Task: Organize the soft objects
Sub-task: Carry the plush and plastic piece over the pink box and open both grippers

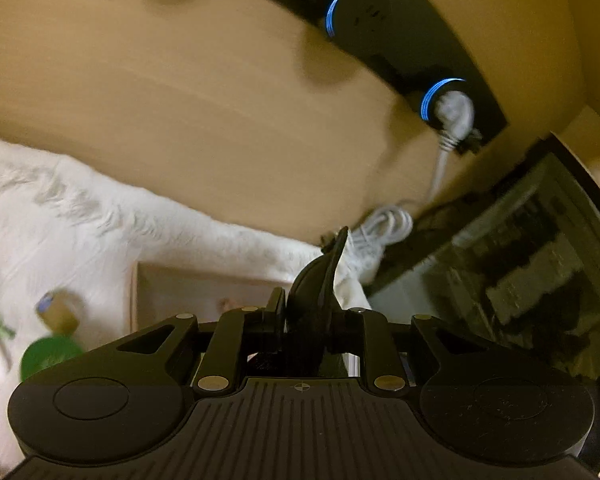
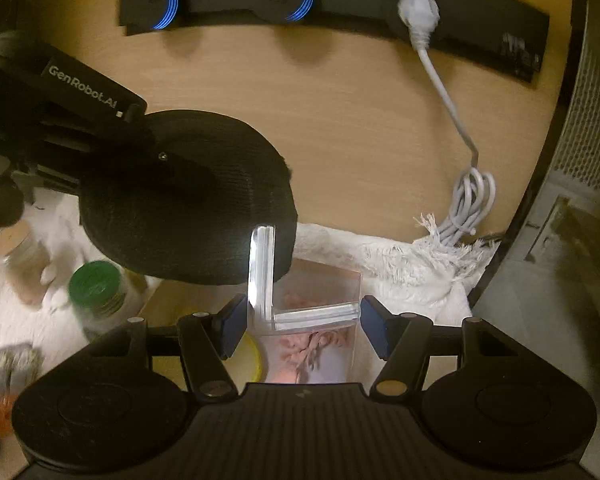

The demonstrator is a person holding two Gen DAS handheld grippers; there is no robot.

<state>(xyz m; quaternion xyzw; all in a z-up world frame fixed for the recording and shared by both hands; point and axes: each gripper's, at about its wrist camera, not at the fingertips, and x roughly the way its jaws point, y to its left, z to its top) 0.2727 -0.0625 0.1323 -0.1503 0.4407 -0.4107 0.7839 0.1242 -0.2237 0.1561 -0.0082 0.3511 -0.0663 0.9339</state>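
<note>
A black knitted cap (image 2: pixel 188 200) hangs over the table, and my left gripper (image 1: pixel 306 312) is shut on its edge (image 1: pixel 320 276). In the right wrist view the cap covers the far left corner of a clear plastic box (image 2: pixel 316 314). Pink fabric (image 2: pixel 312 348) lies inside that box. My right gripper (image 2: pixel 303 326) has its blue pads (image 2: pixel 232 328) against the box's two sides, shut on it. From the left wrist view the box (image 1: pixel 204 292) is a pale blur just ahead of the fingers.
A white fringed towel (image 2: pixel 412 268) covers the wooden table (image 2: pixel 340 120). A green-lidded jar (image 2: pixel 96 284), a grey fuzzy thing (image 2: pixel 8 364) and an orange thing (image 2: pixel 2 412) lie left. A black power strip (image 2: pixel 340 4) with white plug (image 2: pixel 418 8) and coiled cable (image 2: pixel 470 200) is behind.
</note>
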